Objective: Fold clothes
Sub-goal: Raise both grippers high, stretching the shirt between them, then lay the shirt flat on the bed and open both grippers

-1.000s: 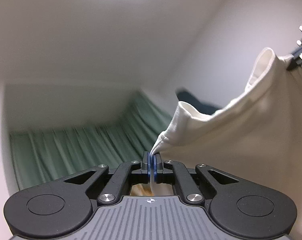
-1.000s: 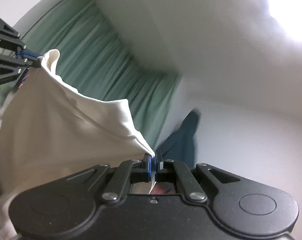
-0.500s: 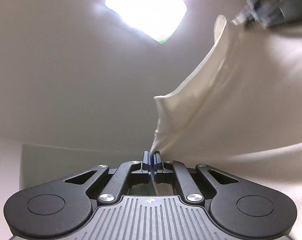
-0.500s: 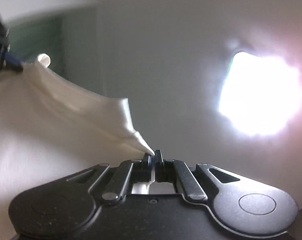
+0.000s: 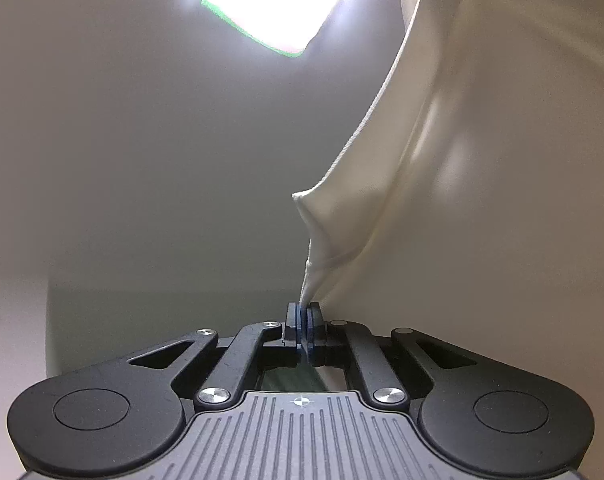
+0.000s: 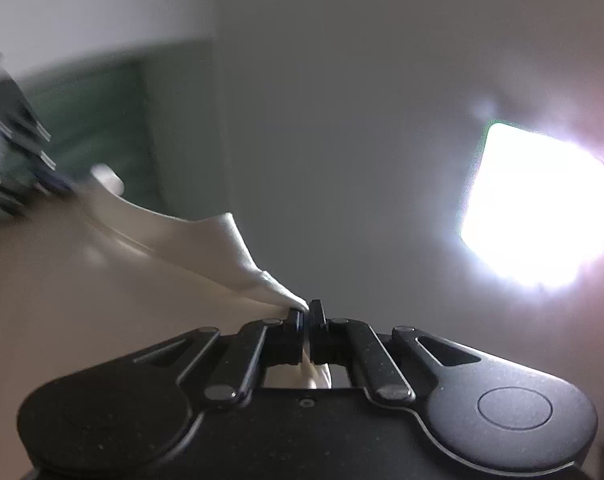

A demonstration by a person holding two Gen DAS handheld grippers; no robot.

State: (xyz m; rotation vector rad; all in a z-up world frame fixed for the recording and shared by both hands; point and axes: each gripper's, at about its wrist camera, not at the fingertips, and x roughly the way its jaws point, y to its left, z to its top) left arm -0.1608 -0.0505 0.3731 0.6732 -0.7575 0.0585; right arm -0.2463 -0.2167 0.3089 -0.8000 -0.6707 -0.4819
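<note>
Cream cloth [image 5: 481, 200] fills the space between your two hands, hanging in the air with nothing under it that you can see. No table or counter shows in either view, only a pale ceiling [image 5: 142, 160] and a bright square light [image 5: 282, 0].

On your left, the left gripper [image 5: 303, 312] is clenched on one pinched corner of the cloth. A thin twist of fabric comes up out of the black jaws with their blue pads. From there a neat stitched hem runs up and away toward the top right corner of that view.

The cloth looks soft, thin and light. It bends in smooth folds and sags in the middle, so it will flop if you let one side go. It does not look slippery, and it will not break. I think the best places to hold it are the corners and the hem, where the fabric is doubled and strong.

On your right, the right gripper [image 6: 306, 312] is also clamped tight on a corner, with a little bunch of cloth poking out behind the jaws. Far off at the left edge of that view you can see the other tool, blurry, and a green curtain [image 6: 102, 120] behind it
</note>
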